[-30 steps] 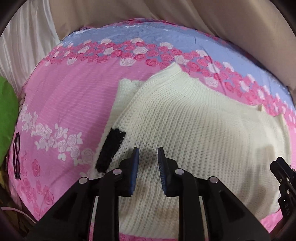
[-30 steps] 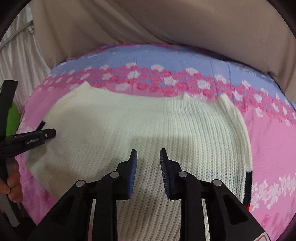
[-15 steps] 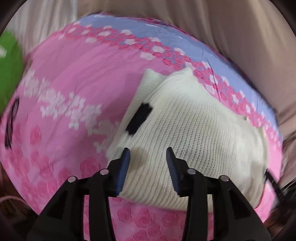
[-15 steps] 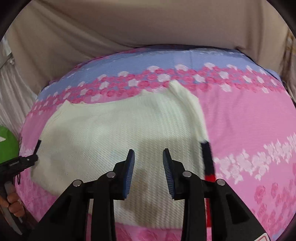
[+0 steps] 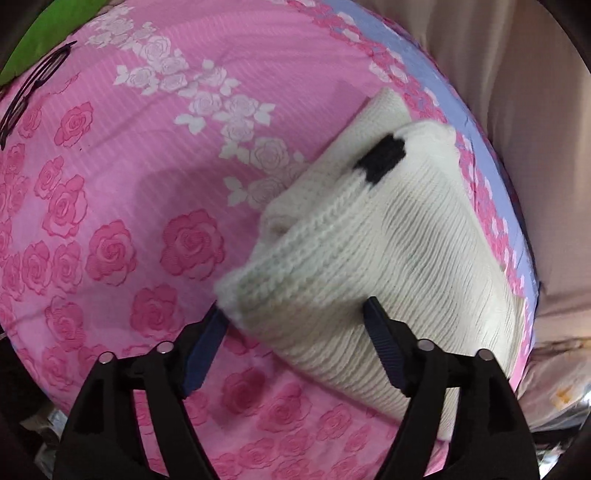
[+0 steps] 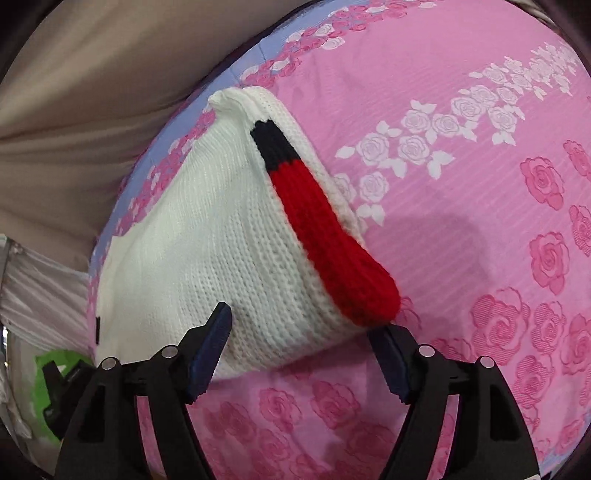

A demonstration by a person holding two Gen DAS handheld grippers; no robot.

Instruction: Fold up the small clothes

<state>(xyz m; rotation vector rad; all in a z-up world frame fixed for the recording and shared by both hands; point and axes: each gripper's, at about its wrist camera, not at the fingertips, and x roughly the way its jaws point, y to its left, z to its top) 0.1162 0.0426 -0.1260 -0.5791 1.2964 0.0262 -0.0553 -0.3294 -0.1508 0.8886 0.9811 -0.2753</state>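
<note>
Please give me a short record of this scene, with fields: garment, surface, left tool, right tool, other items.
garment: cream knitted sweater with a red and black cuff, lying on the sheet
surface: pink rose-print bed sheet
left tool: open, jaws straddling a near corner of the sweater
right tool: open, jaws straddling the near corner beside the cuff
other items: black-framed eyeglasses on the sheet

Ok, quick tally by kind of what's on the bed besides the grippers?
Sweaters: 1, white knit, with black and red bands.
Glasses: 1, dark frame, at the bedsheet's edge.
Green items: 1, kind unclear.
Total: 3
</note>
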